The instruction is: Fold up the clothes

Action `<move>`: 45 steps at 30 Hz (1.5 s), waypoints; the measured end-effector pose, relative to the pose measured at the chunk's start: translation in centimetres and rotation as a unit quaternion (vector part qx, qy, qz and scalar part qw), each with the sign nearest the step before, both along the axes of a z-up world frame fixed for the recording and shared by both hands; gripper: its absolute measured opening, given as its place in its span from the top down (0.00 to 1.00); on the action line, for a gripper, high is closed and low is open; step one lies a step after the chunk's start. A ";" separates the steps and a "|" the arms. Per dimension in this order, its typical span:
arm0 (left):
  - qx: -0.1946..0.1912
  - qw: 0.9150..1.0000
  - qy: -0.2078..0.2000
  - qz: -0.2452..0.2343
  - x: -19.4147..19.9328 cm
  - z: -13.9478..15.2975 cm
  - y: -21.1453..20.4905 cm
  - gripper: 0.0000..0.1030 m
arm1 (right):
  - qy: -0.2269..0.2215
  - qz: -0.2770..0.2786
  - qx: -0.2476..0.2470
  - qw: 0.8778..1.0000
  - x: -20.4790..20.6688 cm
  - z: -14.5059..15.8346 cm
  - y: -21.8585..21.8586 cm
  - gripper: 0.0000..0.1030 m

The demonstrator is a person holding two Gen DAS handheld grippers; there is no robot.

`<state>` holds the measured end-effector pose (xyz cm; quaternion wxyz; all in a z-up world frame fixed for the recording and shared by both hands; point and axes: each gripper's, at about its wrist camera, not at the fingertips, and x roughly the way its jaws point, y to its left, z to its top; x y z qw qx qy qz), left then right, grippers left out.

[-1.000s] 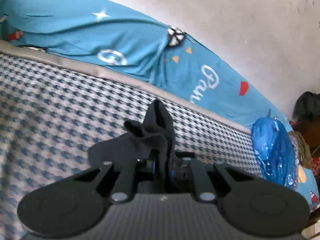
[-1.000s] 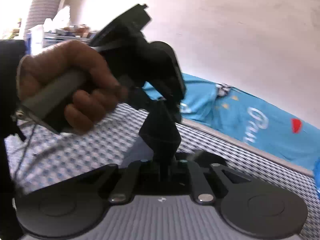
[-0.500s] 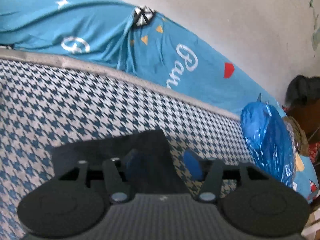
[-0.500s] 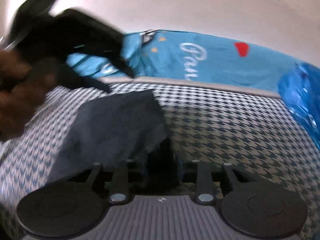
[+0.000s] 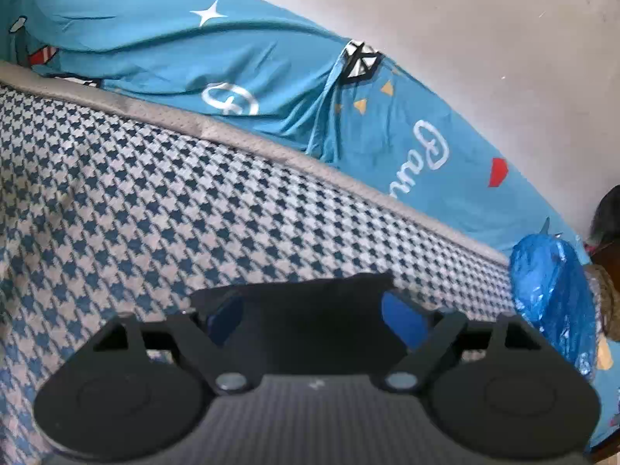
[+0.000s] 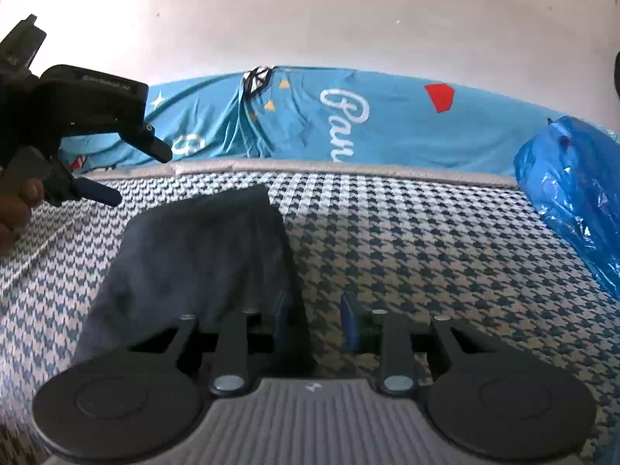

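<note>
A dark folded cloth (image 6: 201, 252) lies flat on the blue-and-white houndstooth mattress (image 6: 426, 252). In the right wrist view my right gripper (image 6: 314, 319) stands open at the cloth's near right edge; that edge runs past the left pad and mattress shows in the gap. My left gripper (image 6: 135, 176), held by a hand (image 6: 15, 209), hovers over the cloth's far left corner. In the left wrist view the left gripper (image 5: 314, 319) has its jaws opening wide, and the cloth (image 5: 310, 294) lies between and under the blue pads (image 5: 224, 317), not pressed by them.
A blue printed sheet (image 5: 271, 77) is bunched along the mattress's far grey edge (image 5: 271, 151) against a white wall. A crumpled blue plastic bag (image 6: 573, 201) sits at the right end of the mattress. Bare mattress stretches right of the cloth.
A second ago both grippers held the cloth bunched and lifted. It now lies flat on the mattress, and both grippers have let go and opened. The right view has swung right.
</note>
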<state>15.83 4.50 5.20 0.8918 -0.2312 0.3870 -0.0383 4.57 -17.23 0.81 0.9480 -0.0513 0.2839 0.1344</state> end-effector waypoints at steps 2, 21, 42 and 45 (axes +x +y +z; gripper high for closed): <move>0.008 1.000 0.007 -0.002 -0.1 -0.4 0.0 0.15 | 0.013 -0.004 -0.009 1.000 0.3 -0.4 0.0 0.71; 0.029 0.999 0.031 -0.005 -0.8 -2.4 0.7 0.07 | 0.002 0.025 0.030 0.999 -0.8 0.8 0.1 0.68; 0.098 0.989 0.098 0.041 2.1 -6.3 0.8 0.02 | 0.029 0.106 -0.041 0.993 -1.9 -1.5 4.2 0.67; 0.095 0.990 0.096 0.041 1.9 -6.1 0.9 0.03 | 0.031 0.102 -0.027 0.994 -1.9 -1.2 3.8 0.67</move>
